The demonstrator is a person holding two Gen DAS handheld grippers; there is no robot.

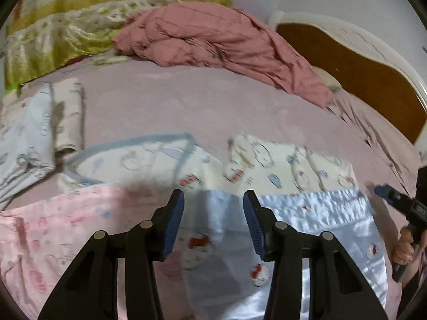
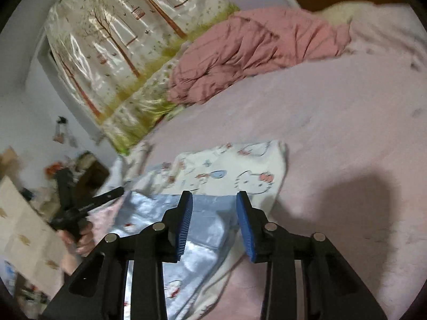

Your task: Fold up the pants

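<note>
A bed (image 1: 186,106) covered by a pale pink sheet fills both views. Several children's garments lie near its near edge. The blue pants (image 1: 320,218), shiny satin with small cartoon cat prints, lie flat at that edge, their gathered waistband toward the middle of the bed.

The left gripper (image 1: 213,200) hovers over the left part of the pants. Its jaws stand apart with only cloth seen below them, nothing pinched. The right gripper (image 2: 214,200) hovers over the pants' right part, jaws likewise parted and empty. Each gripper appears at the margin of the other's view, held by a hand (image 1: 404,248).

Touching the pants on the far side lies a white garment (image 1: 280,165) printed with cartoon cats. A pink garment (image 1: 53,234) lies beside the pants on the left, partly under them. More pale printed clothes (image 1: 29,138) sit near the bed's left edge.

At the far side a rumpled dusty-pink quilt (image 1: 213,37) is heaped near the wooden headboard (image 1: 360,74). A tree-printed bag (image 2: 112,45) in clear plastic stands along the bed's far left edge.
</note>
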